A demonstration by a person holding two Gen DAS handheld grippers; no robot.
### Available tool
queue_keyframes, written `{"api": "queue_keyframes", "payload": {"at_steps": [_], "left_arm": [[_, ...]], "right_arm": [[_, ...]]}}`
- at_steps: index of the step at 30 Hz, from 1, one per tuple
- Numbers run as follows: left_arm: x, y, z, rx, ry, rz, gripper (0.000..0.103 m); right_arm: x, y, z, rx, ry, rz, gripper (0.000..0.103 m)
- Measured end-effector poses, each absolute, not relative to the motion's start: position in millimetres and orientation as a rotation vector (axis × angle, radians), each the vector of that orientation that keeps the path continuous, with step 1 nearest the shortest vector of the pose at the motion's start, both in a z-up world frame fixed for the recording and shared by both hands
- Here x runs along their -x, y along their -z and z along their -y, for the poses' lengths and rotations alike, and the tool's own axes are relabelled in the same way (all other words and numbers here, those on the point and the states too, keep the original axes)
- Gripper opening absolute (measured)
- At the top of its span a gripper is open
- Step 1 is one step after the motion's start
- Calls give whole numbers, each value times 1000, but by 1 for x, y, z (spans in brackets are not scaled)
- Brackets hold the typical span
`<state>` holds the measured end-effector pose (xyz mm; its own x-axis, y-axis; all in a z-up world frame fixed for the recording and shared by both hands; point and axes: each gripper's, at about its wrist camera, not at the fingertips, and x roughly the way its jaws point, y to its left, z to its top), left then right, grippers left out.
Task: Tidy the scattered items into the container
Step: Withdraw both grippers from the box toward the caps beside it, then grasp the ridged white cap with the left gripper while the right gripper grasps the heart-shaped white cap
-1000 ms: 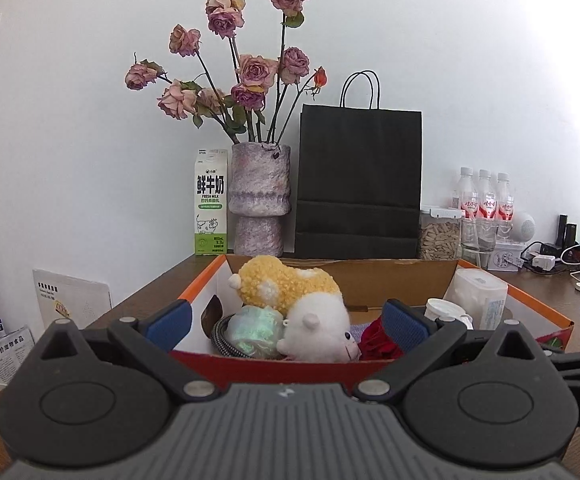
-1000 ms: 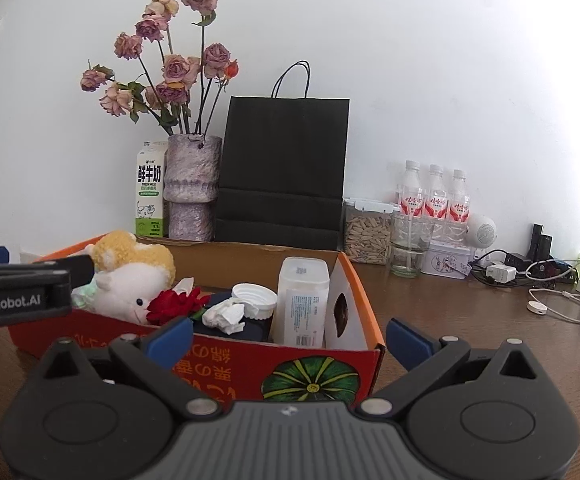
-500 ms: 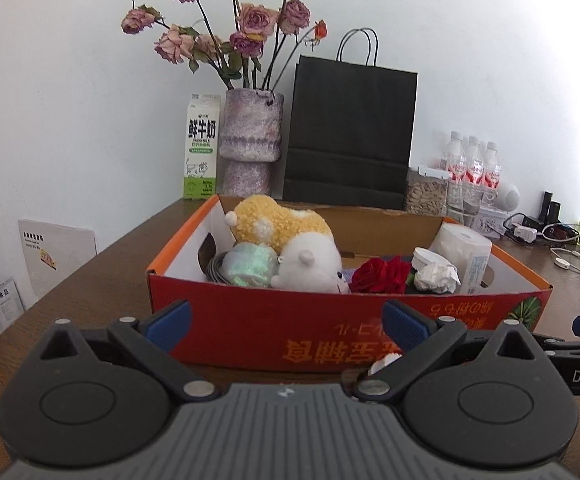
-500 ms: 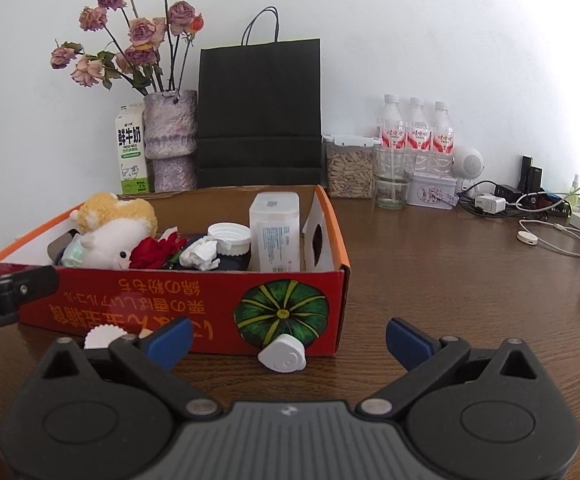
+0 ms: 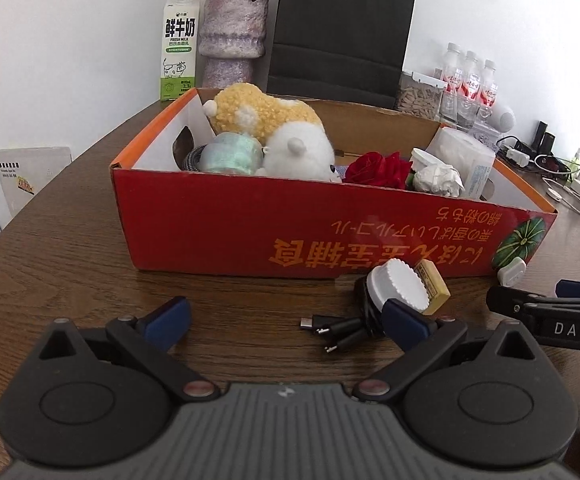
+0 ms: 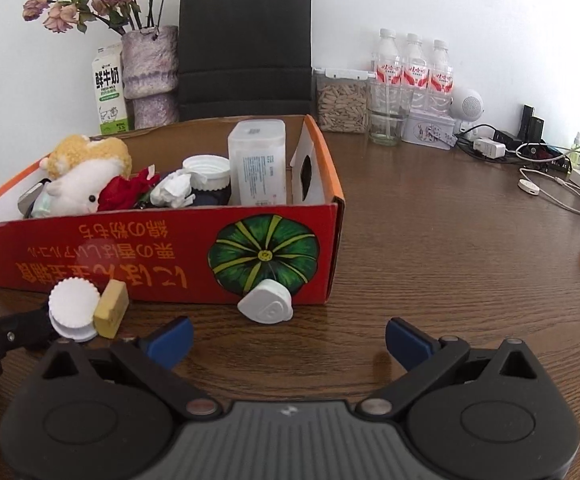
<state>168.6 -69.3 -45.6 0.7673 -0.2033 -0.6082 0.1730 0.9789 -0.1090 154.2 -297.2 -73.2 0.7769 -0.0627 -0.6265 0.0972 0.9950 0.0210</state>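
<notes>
The box (image 5: pixel 250 224) is a low, long cardboard tray with red printed walls and an orange rim, and it stands on a dark wooden surface (image 6: pixel 469 248) with a clear grain. One short end of its wall has a green pumpkin picture. Inside lie soft and hard things together: a fluffy yellow and white plush (image 5: pixel 274 128) at one end, a red fabric rose (image 5: pixel 377 168), a crumpled white tissue (image 5: pixel 437 180), a round white ribbed lid (image 6: pixel 206 172) and a tall, milky plastic container (image 6: pixel 258 164) standing upright near the other end.

Some items are outside, on the surface just in front of the red wall. A white round cap (image 5: pixel 399 286) with a notched edge lies against a small yellow block (image 5: pixel 433 288), and both touch a black cable (image 5: pixel 345 326) with several small plugs. Further along, near the pumpkin picture, there is a white rounded-triangle plastic piece (image 6: pixel 266 305) beside the box.

The left gripper (image 5: pixel 286 322) has its blue-tipped fingers wide apart and holds nothing; the cable and cap are just by its one finger. The right gripper (image 6: pixel 290 340) is also spread wide and empty, low above the surface, with the triangle piece a little ahead of it.

Behind the box, by the white wall, stand a rough purple-grey vase (image 6: pixel 150 76) with dried roses, a milk carton (image 5: pixel 180 44), a matte black paper bag (image 6: pixel 246 40) and three clear bottles (image 6: pixel 411 68).
</notes>
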Motion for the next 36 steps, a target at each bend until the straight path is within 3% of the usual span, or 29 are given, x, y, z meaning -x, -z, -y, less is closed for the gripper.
{"api": "queue_keyframes", "payload": {"at_steps": [8,11,14,17,28,36], "left_arm": [[-169,44,71,39,206,-667,103],[-167,43,69,51,210,-653,103],[-164,40,72,41,224,-631,103],[-159,37,78,11,233,-594,103],[-147,29,120,-202,271,-487,102],[-149,34,132,-313,267,-494,78]], "right_arm": [[-150,70,296,-47,81,-647,98],[-152,68,297,-46,91,-629,89],[-163,69,299,-56,80,-654,70],[-164,68,296,-52,38,-636,27],[-150,62,300,-93,19,-549,28],[-140,58,296,-77,0,-500,28]]}}
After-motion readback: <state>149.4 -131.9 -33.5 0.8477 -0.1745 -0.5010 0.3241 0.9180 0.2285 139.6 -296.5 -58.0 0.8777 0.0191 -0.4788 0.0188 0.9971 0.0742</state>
